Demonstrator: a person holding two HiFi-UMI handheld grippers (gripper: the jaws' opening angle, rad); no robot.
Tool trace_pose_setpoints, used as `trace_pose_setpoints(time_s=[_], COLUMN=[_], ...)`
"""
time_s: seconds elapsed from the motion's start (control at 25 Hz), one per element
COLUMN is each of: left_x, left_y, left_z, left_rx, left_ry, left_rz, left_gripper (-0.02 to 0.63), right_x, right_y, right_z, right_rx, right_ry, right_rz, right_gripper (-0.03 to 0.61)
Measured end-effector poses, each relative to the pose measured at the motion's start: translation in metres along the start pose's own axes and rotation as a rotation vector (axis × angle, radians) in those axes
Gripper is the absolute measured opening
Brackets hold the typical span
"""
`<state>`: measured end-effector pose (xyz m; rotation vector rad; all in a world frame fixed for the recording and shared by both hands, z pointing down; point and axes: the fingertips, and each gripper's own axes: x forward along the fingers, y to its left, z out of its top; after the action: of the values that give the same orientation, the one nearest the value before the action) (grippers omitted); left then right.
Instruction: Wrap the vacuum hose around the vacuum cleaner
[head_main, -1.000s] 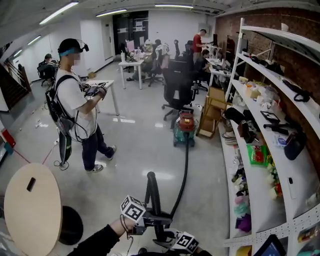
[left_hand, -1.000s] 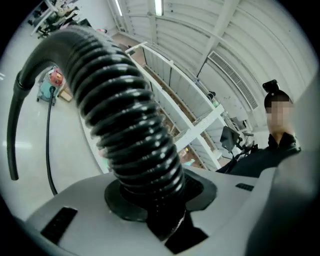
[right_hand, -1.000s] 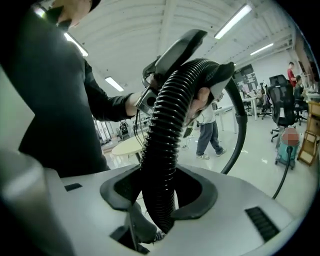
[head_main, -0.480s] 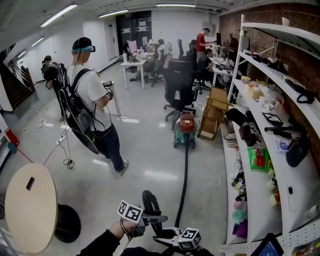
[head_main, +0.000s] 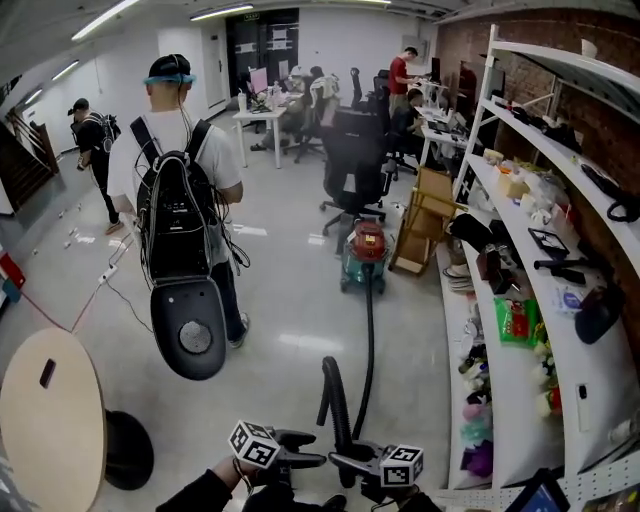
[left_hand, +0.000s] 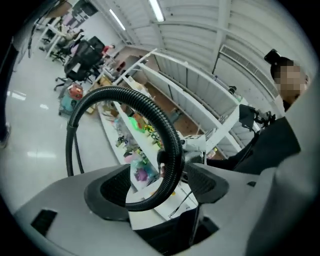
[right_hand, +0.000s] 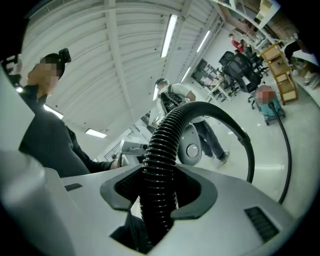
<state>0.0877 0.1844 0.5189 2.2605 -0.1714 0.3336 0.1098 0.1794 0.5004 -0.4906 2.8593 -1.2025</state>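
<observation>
Lowered, left gripper just opened, straddling hose (right gripper clamps it).

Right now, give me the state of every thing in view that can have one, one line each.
Black ribbed vacuum hose: unwrapped, trailing along the floor, its near end arched up in a loop.
Red-and-green vacuum cleaner: upright, no hose around it.
Left gripper: jaws just opened, wide apart; the hose passes between them, not clamped.
Right gripper: shut on the hose.
</observation>
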Motion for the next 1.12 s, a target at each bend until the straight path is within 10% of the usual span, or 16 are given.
trace_pose_setpoints(time_s=[0.4,0.56,0.72,0.96,1.12], left_x=[-0.003,-0.006,-0.02,-0.077,-0.089], left_y=[0.069,0.089,0.094,0.075,0.077], left_z=[0.001,0.015,0.03,0.034,0.029], left_rx=[0.389,0.368,0.391,0.413,0.341], left_ry=[0.224,0.169,0.132,0.205,0.306], left_rz=[0.038,-0.004,-0.059,-0.173,-0.233], left_gripper=[0.353,0.339,0.175,0.147,0.147], right_x=[0.067,0.1,0.118,0.15,0.156], right_y=[-0.053,-0.062,-0.073,-0.064,-0.073], right_z=[0.139,0.168,0.183,0.185,0.169], right_rx=[0.29,0.341,0.359,0.43,0.406], right_ry=[-0.398,-0.471,-0.491,-0.543,-0.45], right_rz=[-0.095,-0.095,-0.1,-0.036,-0.051], right_gripper=[0.178,0.178,0.178,0.187,0.302])
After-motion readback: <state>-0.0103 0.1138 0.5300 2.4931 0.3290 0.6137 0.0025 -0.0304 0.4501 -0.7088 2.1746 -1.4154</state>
